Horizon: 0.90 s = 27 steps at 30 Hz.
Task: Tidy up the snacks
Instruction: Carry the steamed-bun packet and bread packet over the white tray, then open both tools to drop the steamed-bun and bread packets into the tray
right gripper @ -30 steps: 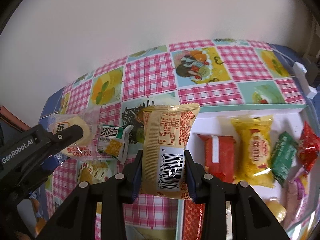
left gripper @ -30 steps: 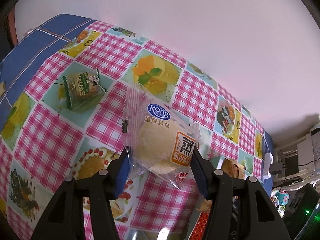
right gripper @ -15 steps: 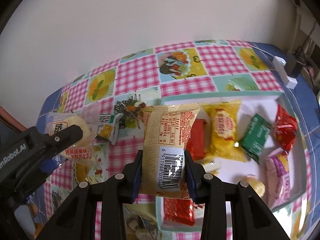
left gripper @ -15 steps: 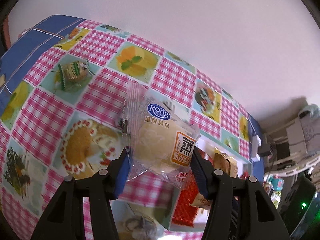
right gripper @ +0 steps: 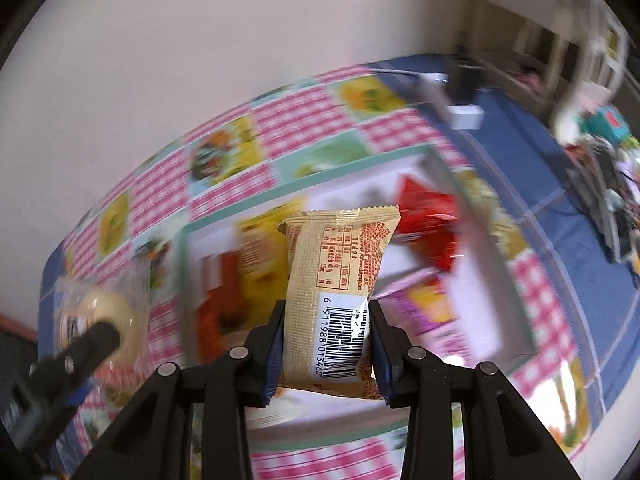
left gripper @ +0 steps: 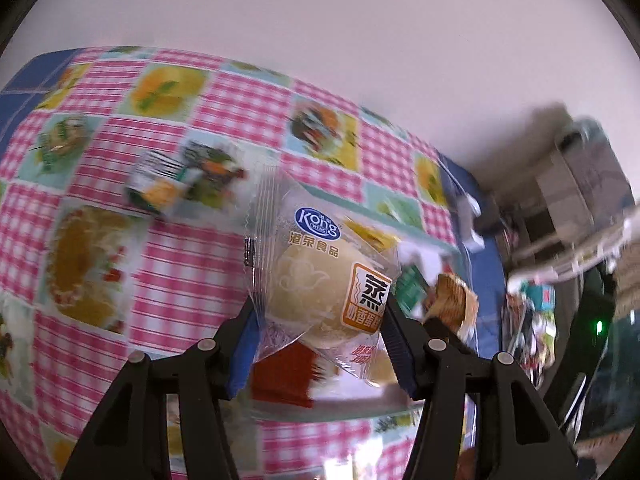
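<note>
The left claw (left gripper: 320, 344) is gripping a clear-wrapped steamed cake (left gripper: 320, 292) between its blue pads, the packet standing up out of the jaws and tilting a little to the claw's right. Beyond and to the left of that claw, a small green-and-white snack packet (left gripper: 158, 188) is lying on the checked cloth of the bench (left gripper: 192, 264). The right claw (right gripper: 326, 354) is clamping a tan biscuit packet (right gripper: 336, 280) by its barcode end, with the rest of the packet rising upright past the fingertips. Under and beyond this claw a white tray (right gripper: 472, 340) is sitting on the bench, holding red, yellow and purple packets that are blurred. The left claw with its cake is showing low at the right claw's left side.
</note>
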{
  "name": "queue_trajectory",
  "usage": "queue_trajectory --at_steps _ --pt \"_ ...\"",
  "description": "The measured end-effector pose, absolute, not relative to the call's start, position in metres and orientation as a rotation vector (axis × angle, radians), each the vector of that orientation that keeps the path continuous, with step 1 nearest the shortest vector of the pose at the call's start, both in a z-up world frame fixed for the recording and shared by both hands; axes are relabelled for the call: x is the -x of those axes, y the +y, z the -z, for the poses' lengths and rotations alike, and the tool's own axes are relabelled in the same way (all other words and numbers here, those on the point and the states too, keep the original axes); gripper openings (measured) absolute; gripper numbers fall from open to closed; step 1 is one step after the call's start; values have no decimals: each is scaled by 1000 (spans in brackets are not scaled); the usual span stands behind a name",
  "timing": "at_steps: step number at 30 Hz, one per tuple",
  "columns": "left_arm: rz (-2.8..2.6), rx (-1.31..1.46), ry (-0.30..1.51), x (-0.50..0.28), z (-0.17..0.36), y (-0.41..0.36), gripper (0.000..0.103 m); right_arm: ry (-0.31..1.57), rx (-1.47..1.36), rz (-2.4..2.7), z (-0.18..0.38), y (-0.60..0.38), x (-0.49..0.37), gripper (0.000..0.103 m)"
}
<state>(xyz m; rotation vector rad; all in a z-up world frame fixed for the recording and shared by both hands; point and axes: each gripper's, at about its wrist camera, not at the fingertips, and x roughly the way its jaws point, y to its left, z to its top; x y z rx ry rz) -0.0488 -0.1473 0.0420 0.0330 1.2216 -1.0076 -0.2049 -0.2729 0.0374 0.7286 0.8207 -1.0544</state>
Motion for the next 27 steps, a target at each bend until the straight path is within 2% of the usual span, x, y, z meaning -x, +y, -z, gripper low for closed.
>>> queue_trajectory --at_steps 11,18,24,25,27 --pt "1076 -132 1285 81 -16 -193 59 804 -819 1071 -28 -297 229 41" --pt "1076 -121 1303 78 -15 -195 71 790 -840 1056 -28 -297 231 41" --pt "1042 -145 1273 75 -24 -188 71 801 -830 1053 -31 -296 231 42" --pt "1030 -143 1267 73 -26 -187 71 807 -824 1052 -32 -295 230 44" --pt "983 -140 1249 65 -28 -180 72 818 -816 1049 -32 -293 228 57"
